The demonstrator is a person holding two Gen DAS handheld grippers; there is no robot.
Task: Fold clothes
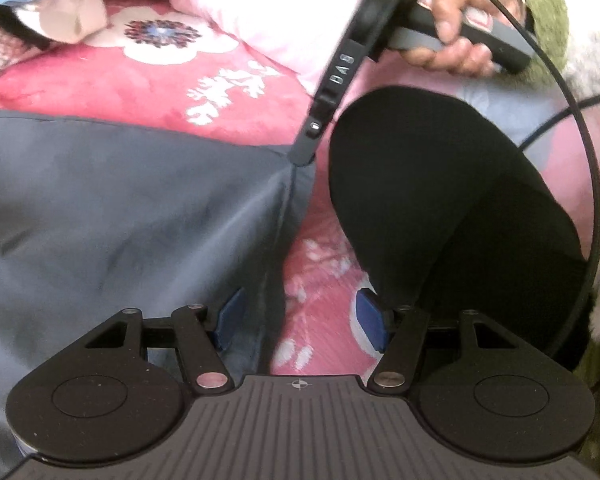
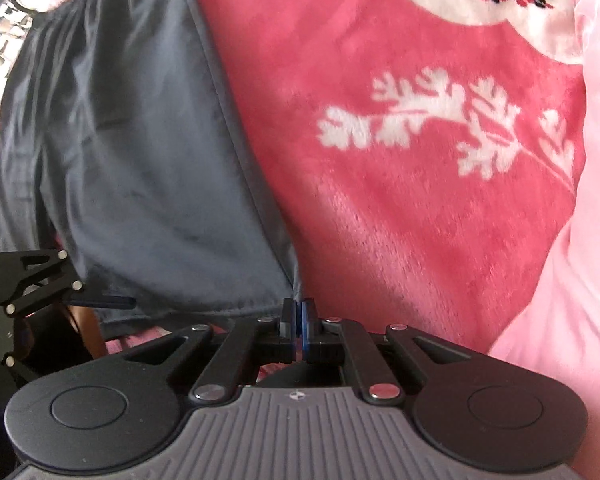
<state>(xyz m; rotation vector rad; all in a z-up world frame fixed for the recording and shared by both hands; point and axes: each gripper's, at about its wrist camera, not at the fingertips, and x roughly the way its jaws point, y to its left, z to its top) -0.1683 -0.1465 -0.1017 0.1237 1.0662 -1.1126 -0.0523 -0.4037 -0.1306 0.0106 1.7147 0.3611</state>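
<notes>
Left wrist view: your left gripper (image 1: 300, 322) is standing about half open, its blue pads (image 1: 231, 316) spread apart. The edge of the grey garment (image 1: 132, 216) is lying by the left pad, the pink blanket (image 1: 236, 92) showing in the gap; whether that pad is touching cloth is hard to tell. Only this view is showing your right hand (image 1: 458, 36) at upper right, wrapped round the grey handle, a green fuzzy sleeve (image 1: 540, 4) behind it. Your right gripper (image 1: 302, 158) is reaching down from there to the garment's corner. A black rounded mass (image 1: 440, 208), featureless, is filling centre right. A thin black cable (image 1: 588, 184) is arcing along the right edge. Pale crumpled clothes (image 1: 72, 12) are being cut off at upper left.

Right wrist view: here your right gripper (image 2: 299, 316) is pinching shut on the grey garment (image 2: 140, 152) at its lower right corner, the cloth thin between the pads. The garment is spreading across the left half, smooth, slightly creased, with a stitched seam along its right edge. The pink blanket (image 2: 380, 200) is looking plush, with white leaf prints and a big flower cut off at top. Your left gripper (image 2: 100, 302) is poking in at lower left, partly hidden.
</notes>
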